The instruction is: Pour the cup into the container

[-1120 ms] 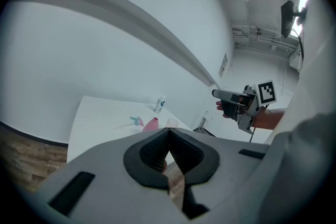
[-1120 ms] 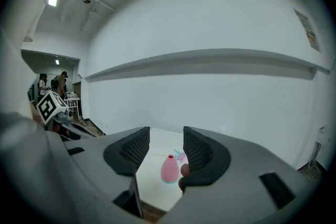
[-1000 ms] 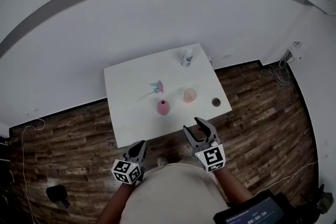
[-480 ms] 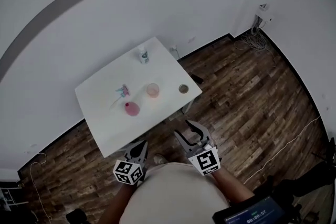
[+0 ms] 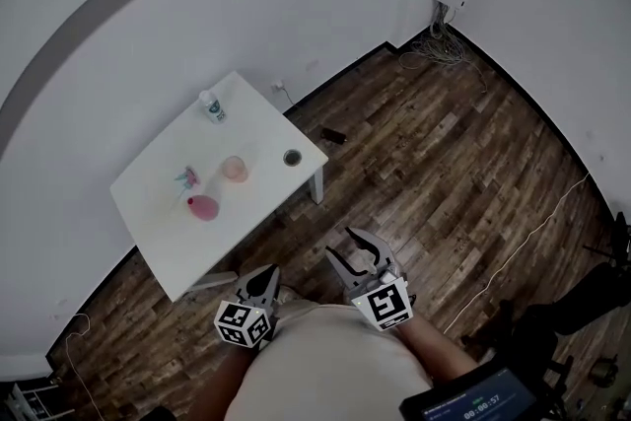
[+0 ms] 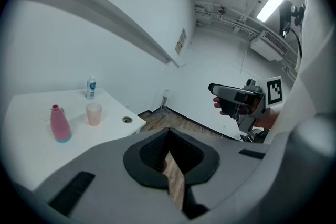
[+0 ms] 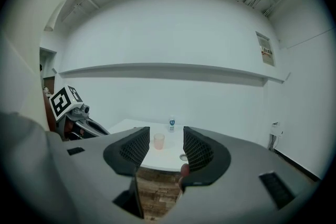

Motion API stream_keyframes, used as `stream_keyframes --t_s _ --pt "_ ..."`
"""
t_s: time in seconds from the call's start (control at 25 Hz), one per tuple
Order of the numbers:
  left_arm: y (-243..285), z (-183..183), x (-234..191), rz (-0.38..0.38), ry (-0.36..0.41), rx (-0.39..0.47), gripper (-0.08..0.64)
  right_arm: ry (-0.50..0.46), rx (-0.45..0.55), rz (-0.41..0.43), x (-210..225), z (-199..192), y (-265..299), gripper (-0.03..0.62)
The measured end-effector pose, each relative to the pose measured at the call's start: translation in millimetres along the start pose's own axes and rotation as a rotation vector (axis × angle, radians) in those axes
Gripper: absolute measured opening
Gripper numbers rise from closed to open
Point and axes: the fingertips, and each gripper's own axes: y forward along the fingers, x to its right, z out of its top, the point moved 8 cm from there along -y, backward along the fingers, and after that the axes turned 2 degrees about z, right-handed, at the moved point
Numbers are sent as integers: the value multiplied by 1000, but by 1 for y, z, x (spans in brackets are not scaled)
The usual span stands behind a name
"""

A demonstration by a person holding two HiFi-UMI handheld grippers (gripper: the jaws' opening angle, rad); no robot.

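A translucent pink cup (image 5: pixel 235 169) stands on the white table (image 5: pixel 158 242) at the upper left, well away from both grippers. A pink bottle-shaped container (image 5: pixel 202 207) stands left of it. The left gripper view shows the cup (image 6: pixel 94 114) and the container (image 6: pixel 59 124) at the far left. My left gripper (image 5: pixel 261 281) hangs over the wooden floor by my body, its jaws closed together and empty. My right gripper (image 5: pixel 361 253) is beside it, open with nothing in it. The cup (image 7: pixel 158 140) shows far off through the right gripper's (image 7: pixel 160 152) gap.
A small water bottle (image 5: pixel 211 105) stands at the table's far corner. A small round object (image 5: pixel 292 156) lies near its right edge, and a blue-pink item (image 5: pixel 187 176) lies by the container. Cables (image 5: pixel 434 39) trail along the far wall. A device screen (image 5: pixel 473 404) sits bottom right.
The table has slid from the upper middle of the head view to the upper left and looks smaller. More wooden floor and the room's corner show on the right. Both grippers keep their place in the view.
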Motion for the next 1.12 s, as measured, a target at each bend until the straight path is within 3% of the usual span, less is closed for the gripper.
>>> stream_keyframes --t_s 0.68,1.12 --pt "84 -31 146 -167 83 -89 11 37 -7 -143 69 -47 -146 206" --pt "107 -43 192 -261 123 -150 11 89 -45 -246 78 -73 -199 206"
